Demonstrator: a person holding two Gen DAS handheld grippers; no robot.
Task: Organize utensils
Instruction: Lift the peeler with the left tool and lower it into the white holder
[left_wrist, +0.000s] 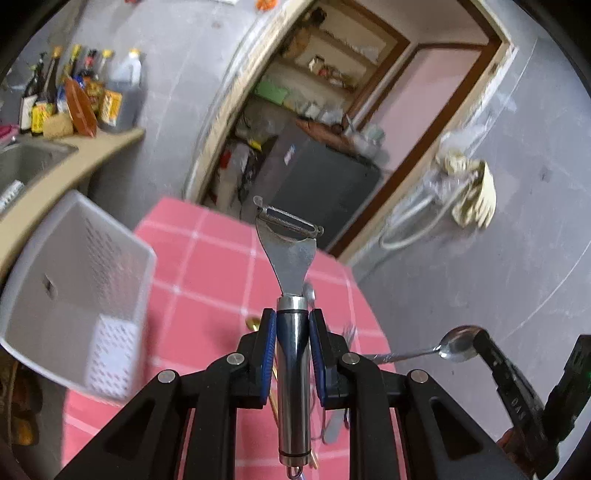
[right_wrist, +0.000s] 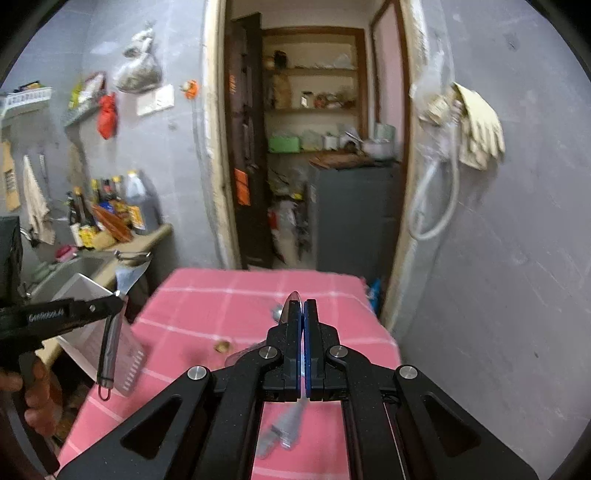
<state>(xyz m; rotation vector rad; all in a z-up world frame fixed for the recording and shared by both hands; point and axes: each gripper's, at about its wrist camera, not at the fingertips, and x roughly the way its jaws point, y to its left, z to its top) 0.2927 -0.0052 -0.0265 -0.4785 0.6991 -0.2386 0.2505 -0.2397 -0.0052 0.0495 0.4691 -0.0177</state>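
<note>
Between the blue ribbed pads of the left claw (left_wrist: 291, 343), a steel peeler (left_wrist: 290, 295) is clamped by its round polished handle (blade forward), right of the perforated white basket (left_wrist: 74, 280). The right claw (right_wrist: 303, 314) pinches a shiny spoon (right_wrist: 293, 297) above the pink checked bench (right_wrist: 207, 314).

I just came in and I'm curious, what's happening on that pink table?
A person is sorting utensils. The left hand-held gripper clamps a shiny steel peeler above the pink checked tablecloth, beside a white plastic basket. The right hand-held gripper pinches a silver metal spoon.
</note>
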